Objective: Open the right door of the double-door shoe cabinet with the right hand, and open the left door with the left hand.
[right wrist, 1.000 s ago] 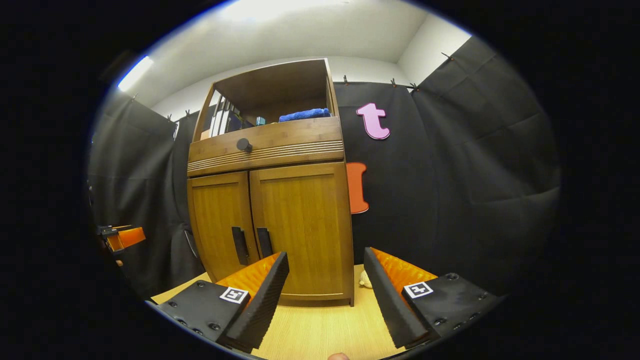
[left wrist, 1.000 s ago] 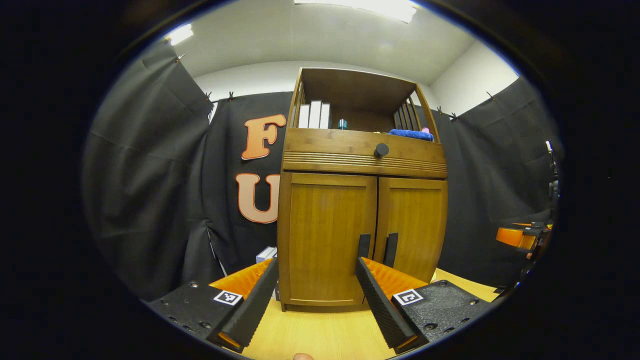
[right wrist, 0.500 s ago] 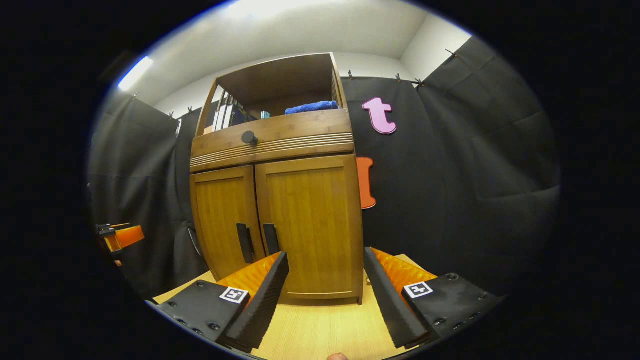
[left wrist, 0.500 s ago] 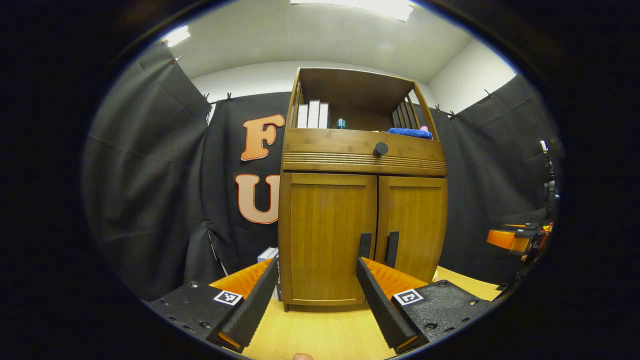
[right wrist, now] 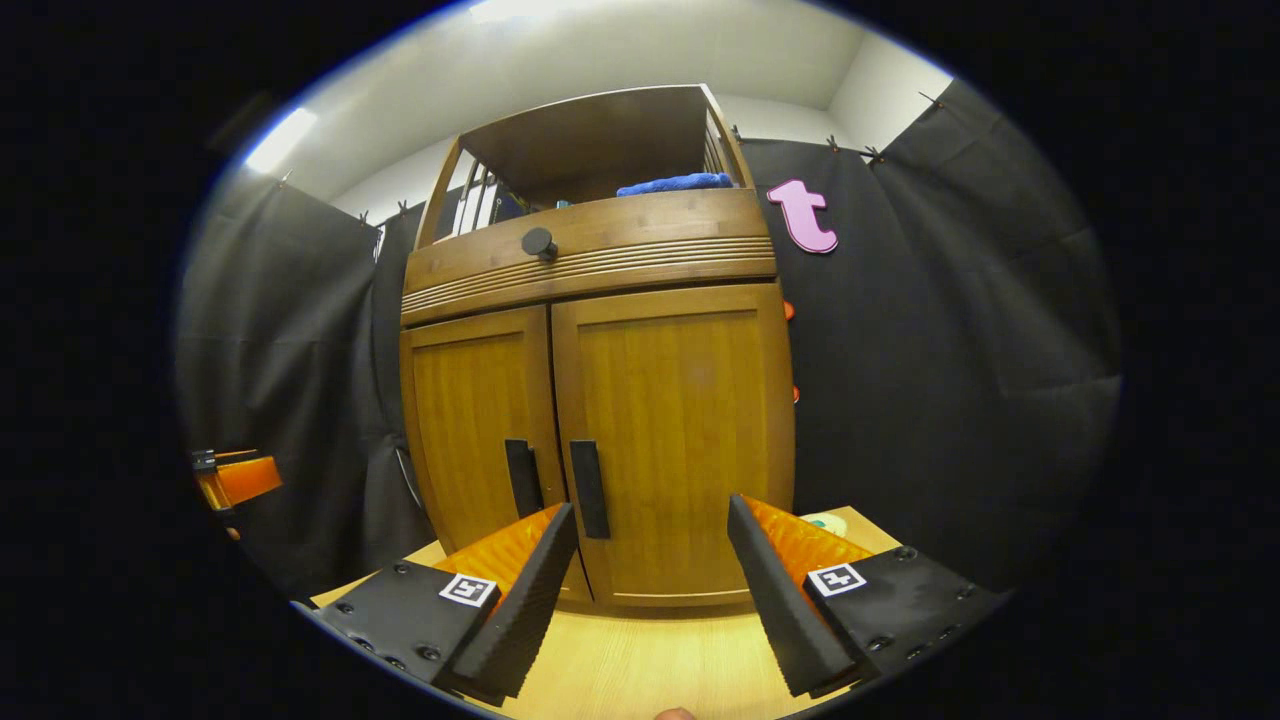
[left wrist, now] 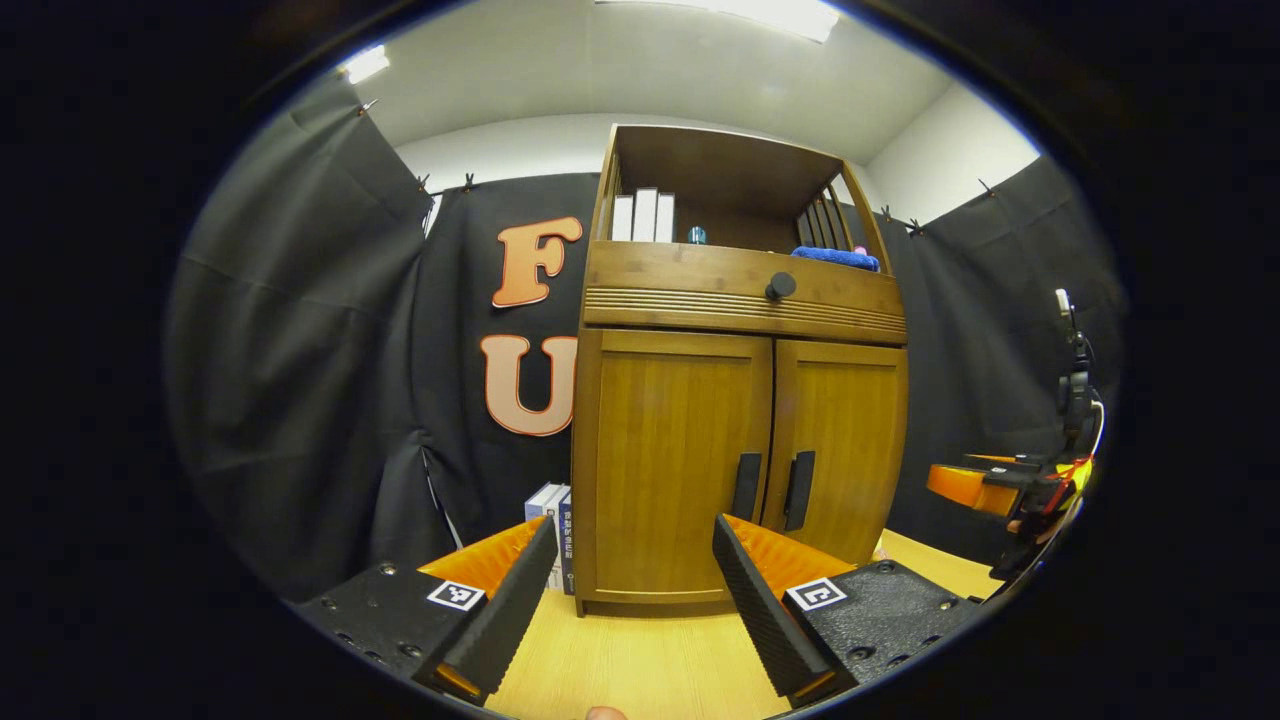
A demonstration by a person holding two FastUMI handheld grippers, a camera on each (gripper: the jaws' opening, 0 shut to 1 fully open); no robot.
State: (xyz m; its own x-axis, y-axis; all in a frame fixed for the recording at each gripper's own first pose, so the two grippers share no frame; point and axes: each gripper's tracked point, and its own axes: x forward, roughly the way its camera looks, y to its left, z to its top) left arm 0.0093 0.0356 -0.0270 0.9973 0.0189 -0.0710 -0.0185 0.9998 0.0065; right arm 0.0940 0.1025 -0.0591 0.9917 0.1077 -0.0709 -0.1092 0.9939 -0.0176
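The wooden shoe cabinet (left wrist: 740, 300) stands on the table with both doors closed. In the left gripper view, the left door (left wrist: 665, 460) and its black handle (left wrist: 747, 486) lie just beyond my open left gripper (left wrist: 633, 535), which holds nothing. The right door's handle (left wrist: 800, 490) is beside it. In the right gripper view, the right door (right wrist: 680, 430) faces my open right gripper (right wrist: 650, 515), and its handle (right wrist: 590, 490) sits just above the left finger. Neither gripper touches the cabinet. The right gripper (left wrist: 985, 485) also appears far off at the right edge.
A drawer with a round black knob (left wrist: 779, 287) runs above the doors. The open shelf on top holds white books (left wrist: 643, 216) and a blue cloth (left wrist: 835, 258). Books (left wrist: 552, 520) stand left of the cabinet, and a small pale object (right wrist: 825, 520) lies to its right on the wooden table (left wrist: 640, 660).
Both grippers have come nearer the cabinet, which looks larger. The right gripper has swung so that the door handles sit closer to its fingers. Both doors stay closed.
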